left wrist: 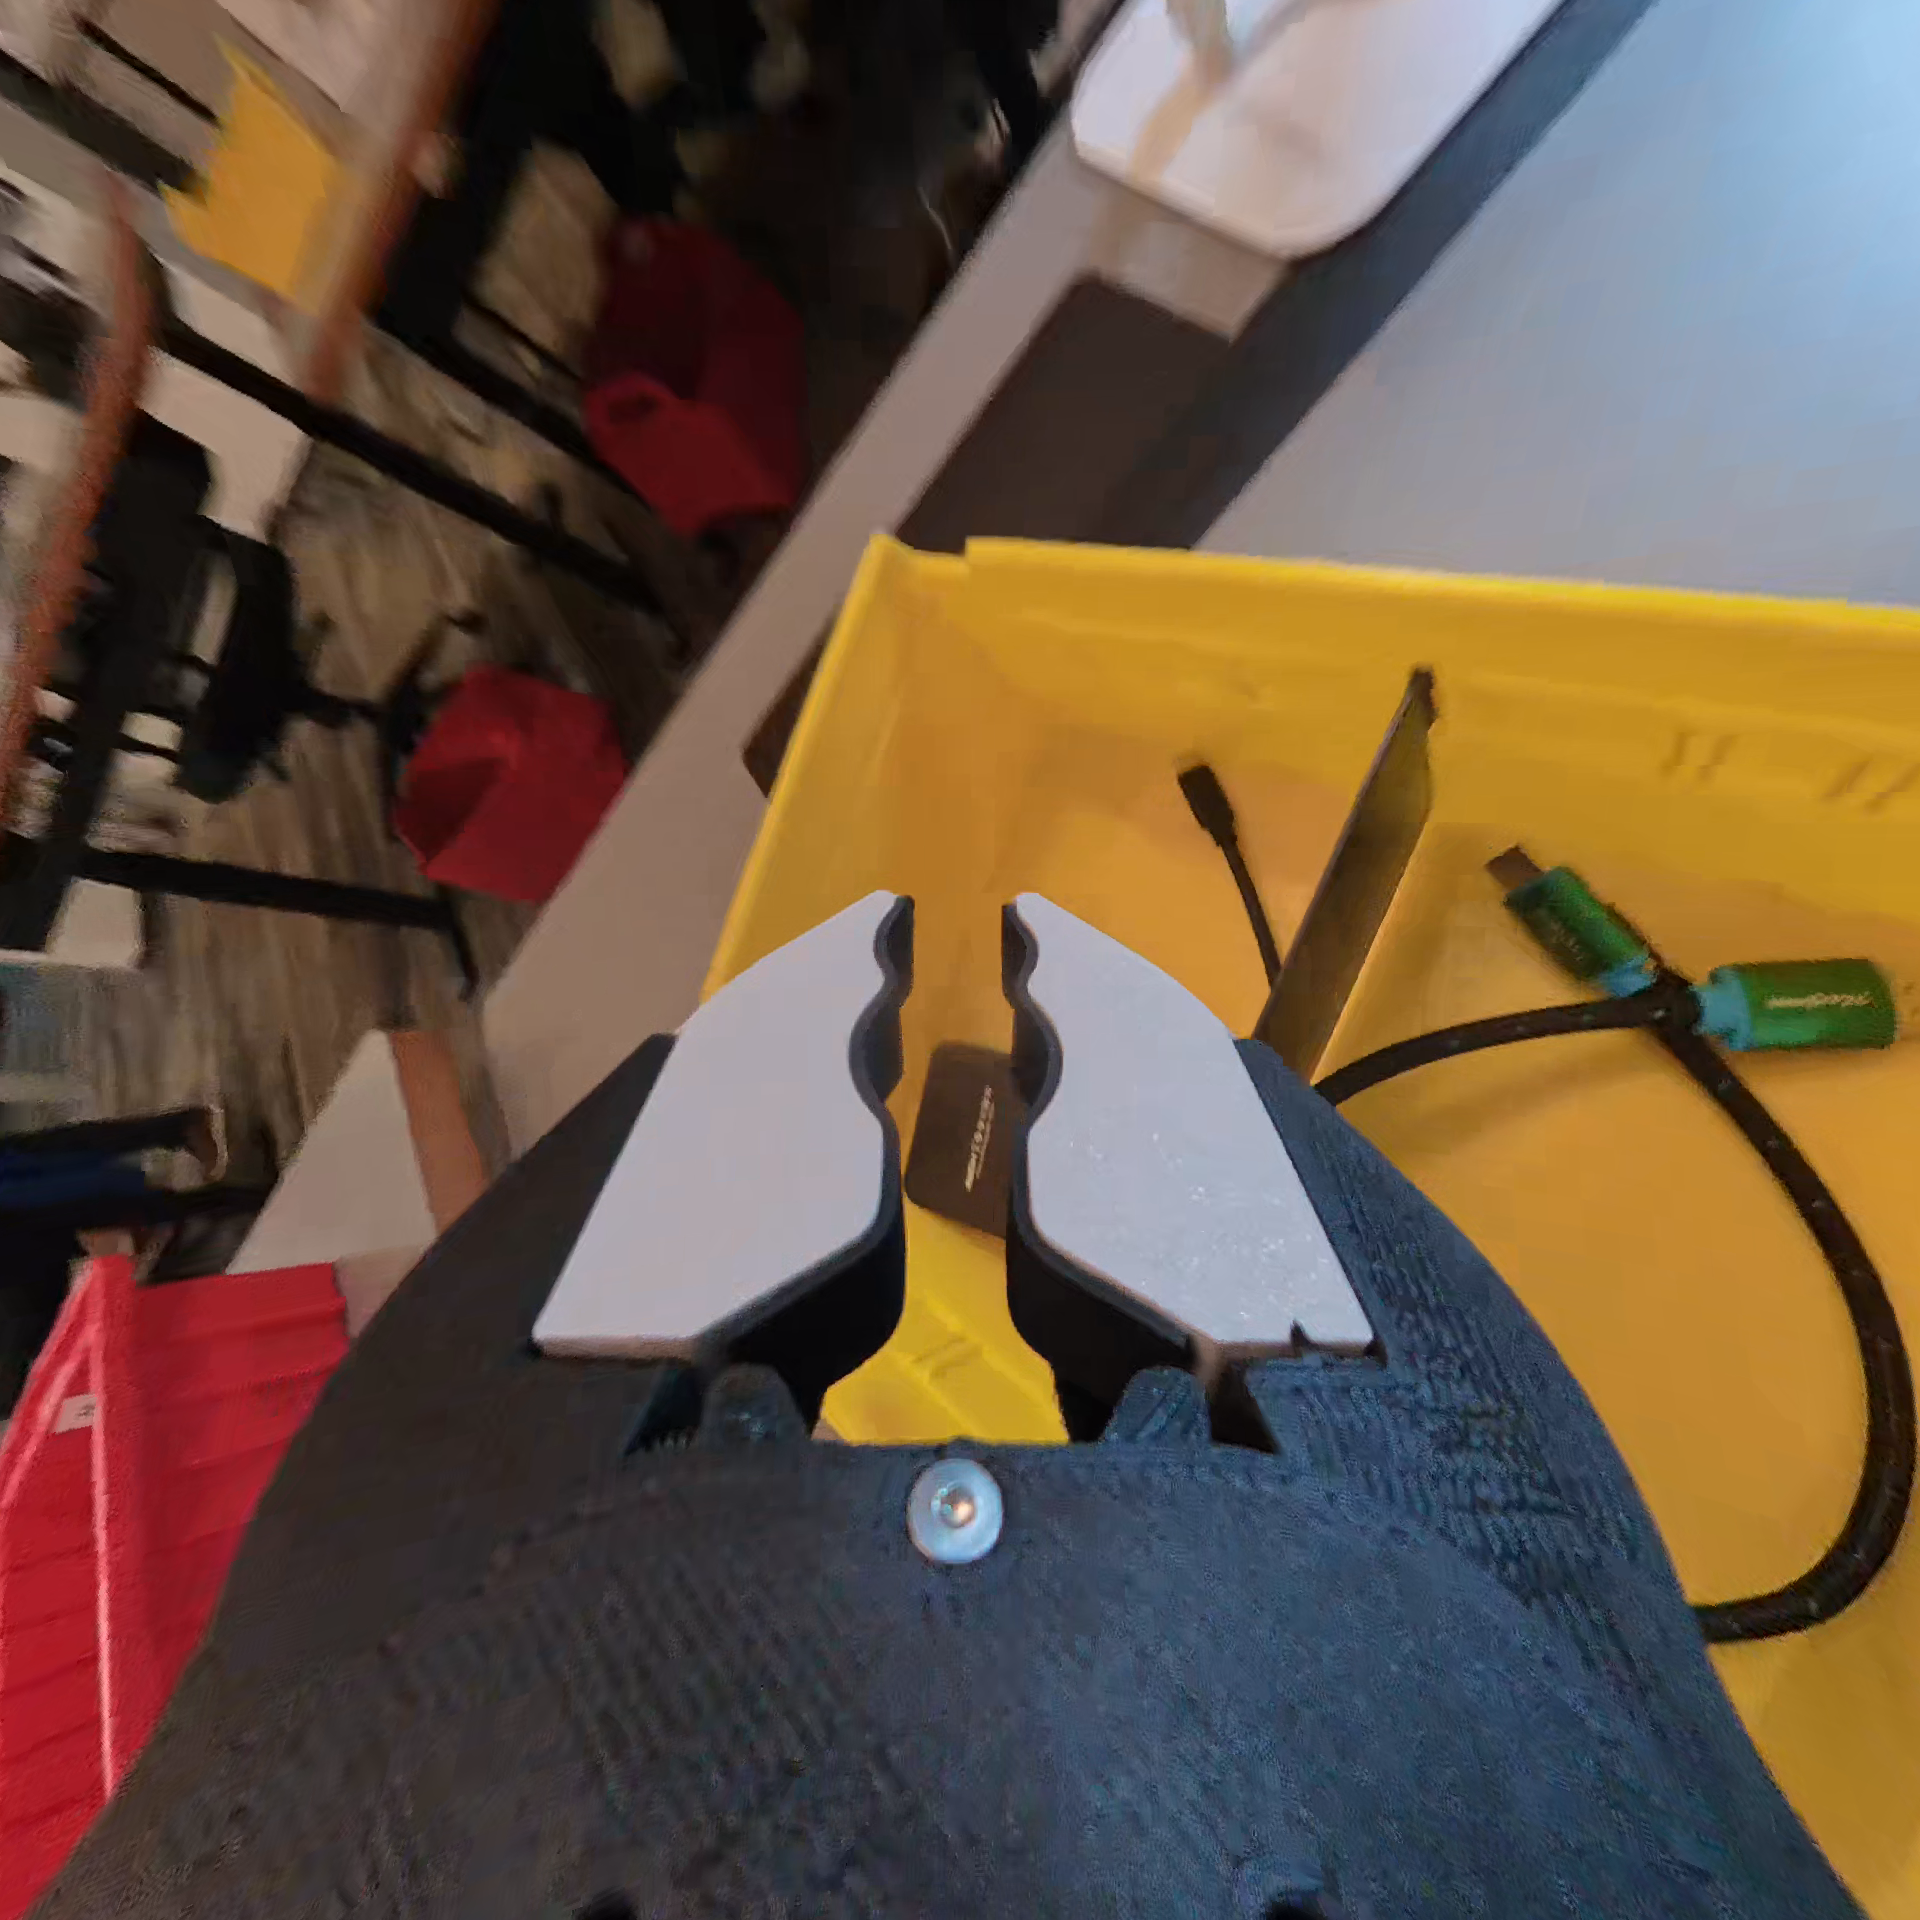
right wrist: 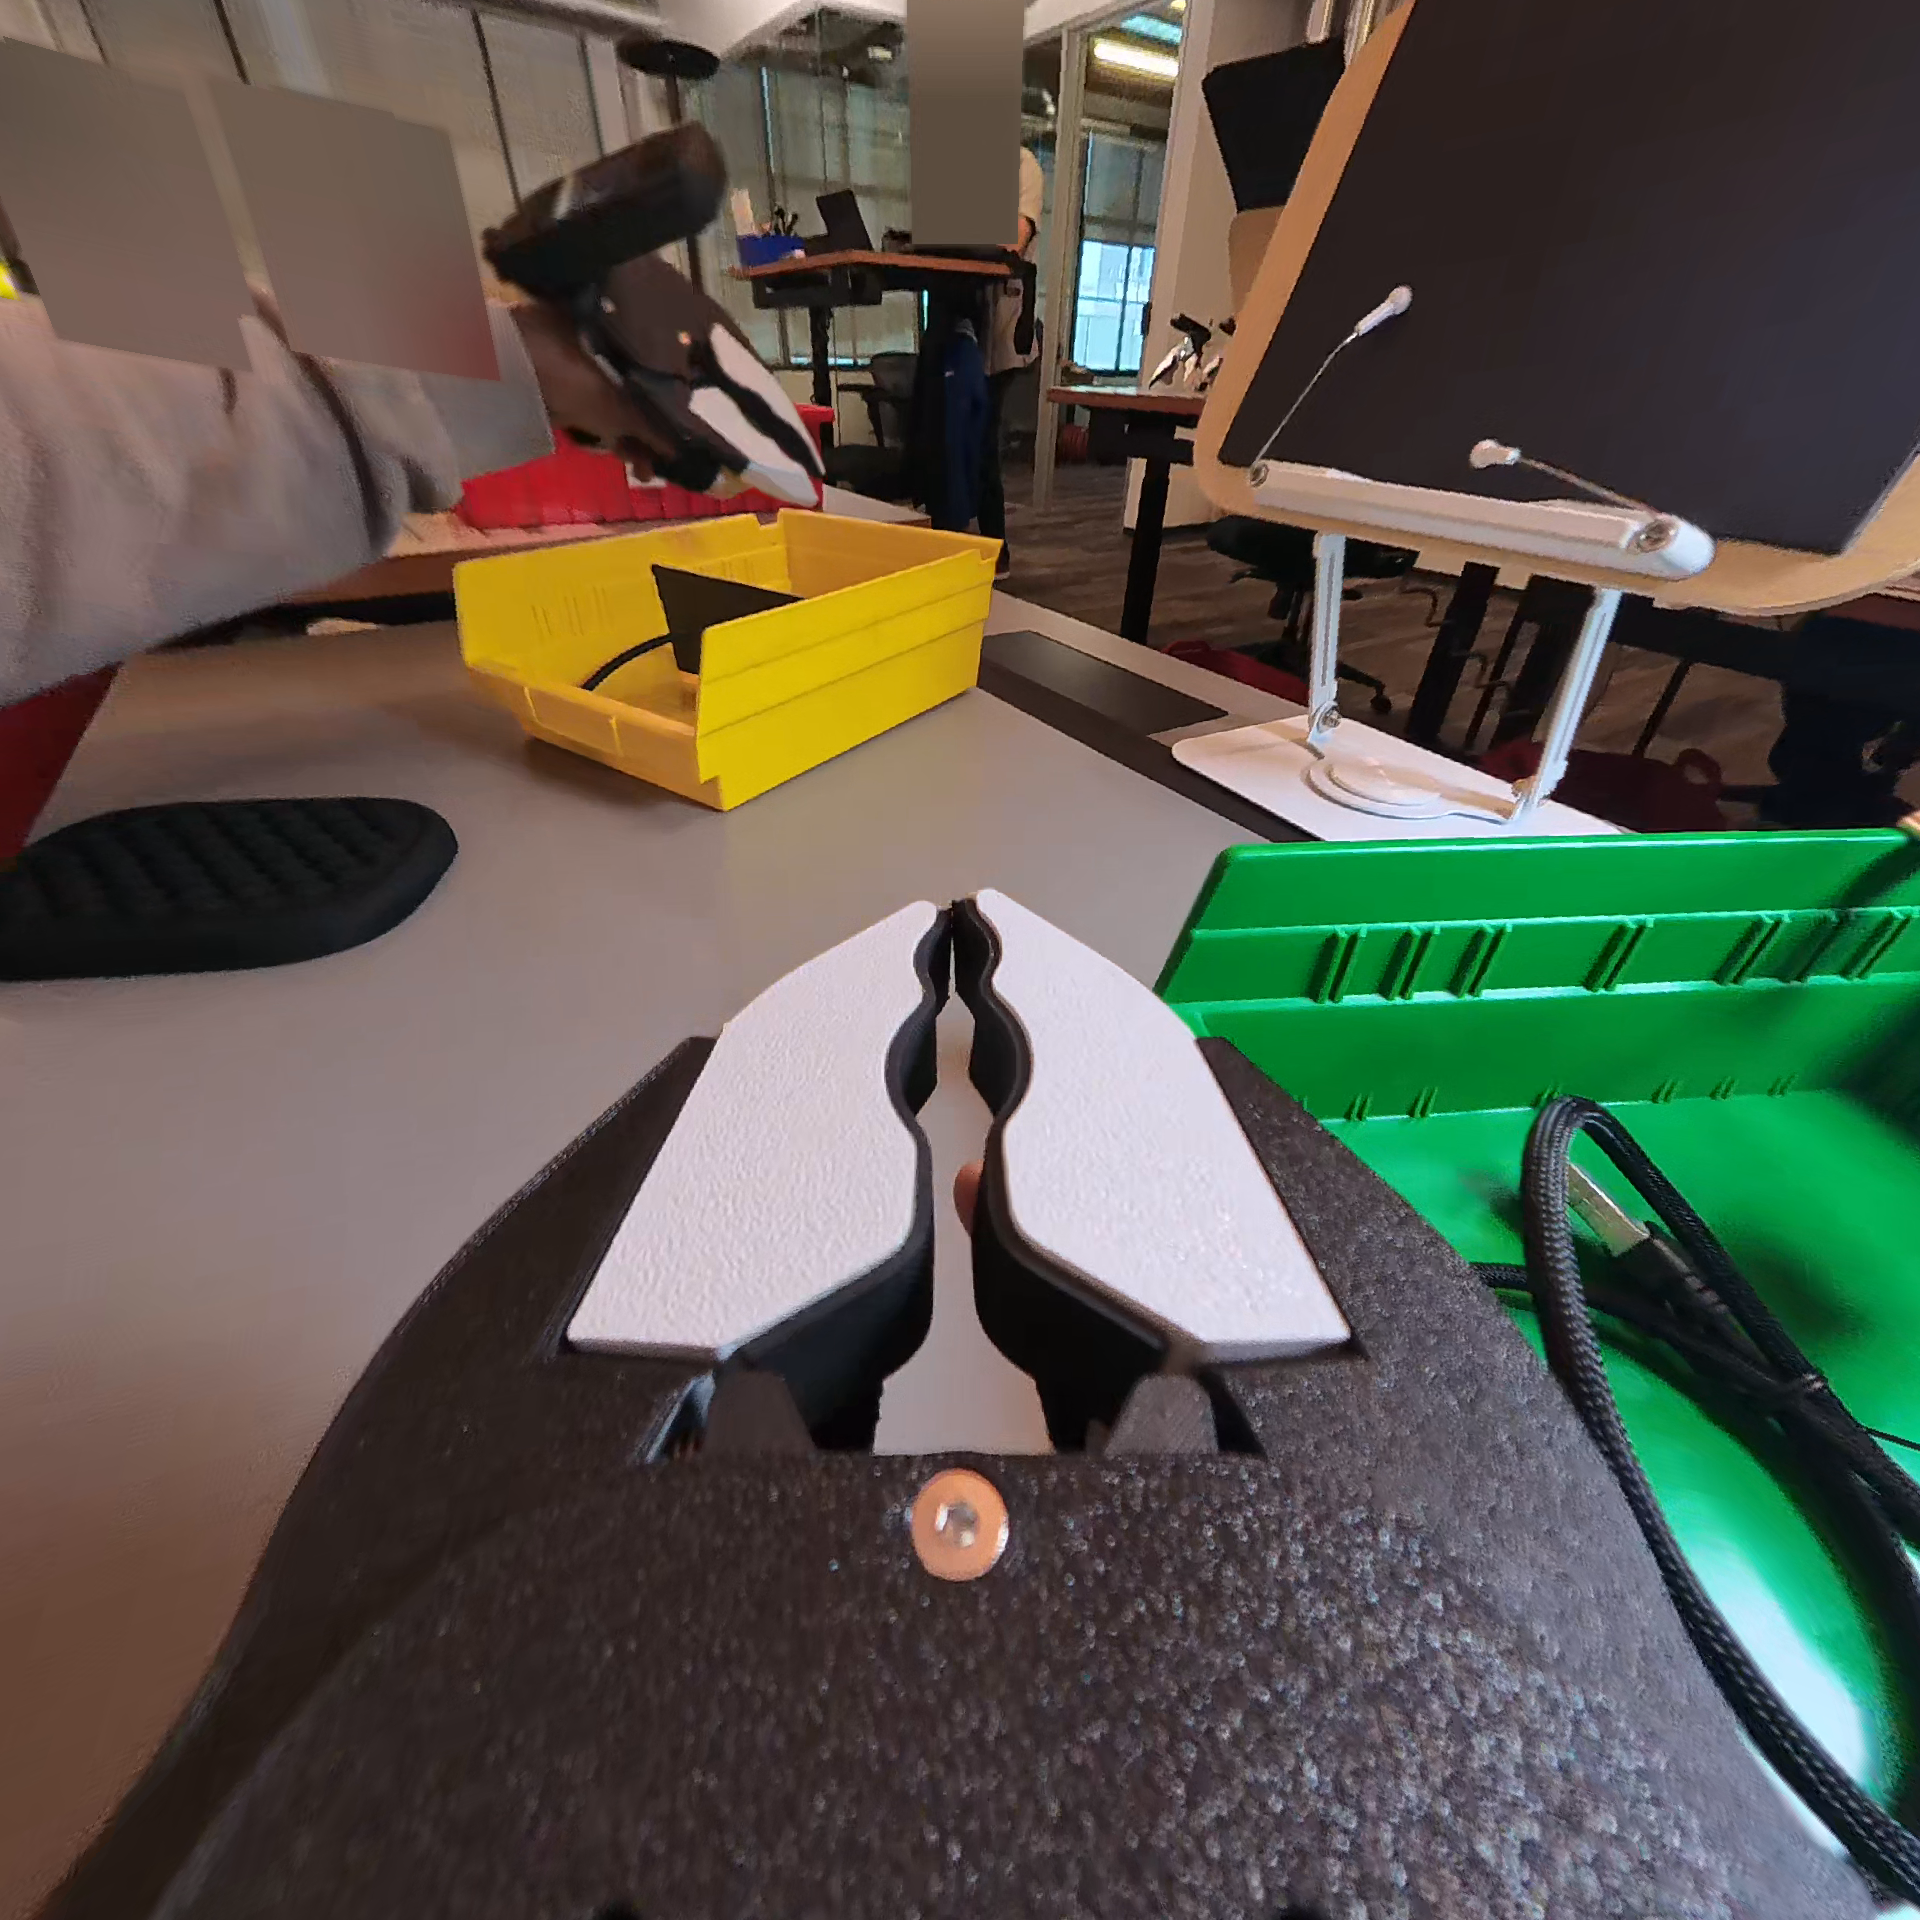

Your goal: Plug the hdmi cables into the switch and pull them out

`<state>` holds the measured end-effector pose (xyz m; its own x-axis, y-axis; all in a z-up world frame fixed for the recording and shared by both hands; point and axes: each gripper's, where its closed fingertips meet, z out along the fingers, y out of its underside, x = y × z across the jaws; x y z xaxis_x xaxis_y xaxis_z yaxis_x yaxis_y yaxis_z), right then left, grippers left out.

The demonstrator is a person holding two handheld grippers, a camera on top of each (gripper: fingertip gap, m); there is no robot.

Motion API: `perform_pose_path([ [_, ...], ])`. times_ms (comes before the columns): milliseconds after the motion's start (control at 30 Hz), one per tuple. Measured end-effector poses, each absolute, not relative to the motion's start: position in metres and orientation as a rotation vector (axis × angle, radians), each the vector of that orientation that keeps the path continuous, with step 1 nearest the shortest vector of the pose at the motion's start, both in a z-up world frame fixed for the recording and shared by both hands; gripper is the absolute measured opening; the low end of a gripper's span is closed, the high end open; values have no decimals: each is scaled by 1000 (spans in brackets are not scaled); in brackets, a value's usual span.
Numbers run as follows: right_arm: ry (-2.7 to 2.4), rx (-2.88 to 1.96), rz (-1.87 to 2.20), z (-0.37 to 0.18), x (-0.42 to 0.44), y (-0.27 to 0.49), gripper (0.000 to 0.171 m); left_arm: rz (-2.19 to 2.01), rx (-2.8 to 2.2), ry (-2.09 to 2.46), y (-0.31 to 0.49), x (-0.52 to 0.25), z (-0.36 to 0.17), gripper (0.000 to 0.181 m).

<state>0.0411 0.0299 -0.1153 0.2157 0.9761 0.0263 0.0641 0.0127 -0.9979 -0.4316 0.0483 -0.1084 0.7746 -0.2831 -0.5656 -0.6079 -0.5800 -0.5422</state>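
My left gripper [left wrist: 956, 914] is slightly open and empty, hovering over a yellow bin [left wrist: 1143, 623]. A small black switch box [left wrist: 961, 1143] lies on the bin floor, showing between my fingers. A black divider [left wrist: 1361, 883] stands upright in the bin. Right of it lies a braided black cable [left wrist: 1849, 1299] with two green HDMI plugs [left wrist: 1569, 935] [left wrist: 1808, 1003]. A thin black cable [left wrist: 1226, 862] lies left of the divider. My right gripper [right wrist: 953, 914] is shut and empty above the grey table, beside a green bin [right wrist: 1507, 935] holding a coiled black braided cable [right wrist: 1621, 1351].
The right wrist view shows the left gripper [right wrist: 769, 468] above the yellow bin [right wrist: 831, 665], held by a grey-sleeved arm. A black textured pad [right wrist: 208, 883] lies at left. A tilted board on a white stand [right wrist: 1371, 779] rises at right. A red bin [left wrist: 156, 1455] sits beside the yellow one. There is about 50 centimeters between the tips of the two grippers.
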Motion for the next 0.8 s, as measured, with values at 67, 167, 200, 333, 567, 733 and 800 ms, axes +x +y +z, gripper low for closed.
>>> perform_pose_path([
  [67, -1138, -1337, 966, -121, 39, 28, 0, 489, -2362, 684, 58, -442, -135, 19],
  [167, -1180, -1334, 892, -127, 40, 29, 0, 224, -2629, 599, 62, -445, -183, 42],
  [200, -1188, -1335, 874, -128, 40, 29, 0, 115, -2698, 548, 62, -443, -198, 52],
  [333, -1198, -1343, 848, -132, 41, 31, 0, -244, -2824, 369, 64, -434, -230, 77],
  [567, -1212, -1382, 868, -141, 35, 35, 0, -39, -2969, 366, 56, -483, -238, 77],
  [733, -1248, -1402, 878, -150, 27, 34, 0, 356, -3170, 510, 27, -519, -237, 77],
  [800, -1259, -1411, 879, -153, 24, 35, 0, 354, -3223, 521, 21, -518, -242, 77],
])
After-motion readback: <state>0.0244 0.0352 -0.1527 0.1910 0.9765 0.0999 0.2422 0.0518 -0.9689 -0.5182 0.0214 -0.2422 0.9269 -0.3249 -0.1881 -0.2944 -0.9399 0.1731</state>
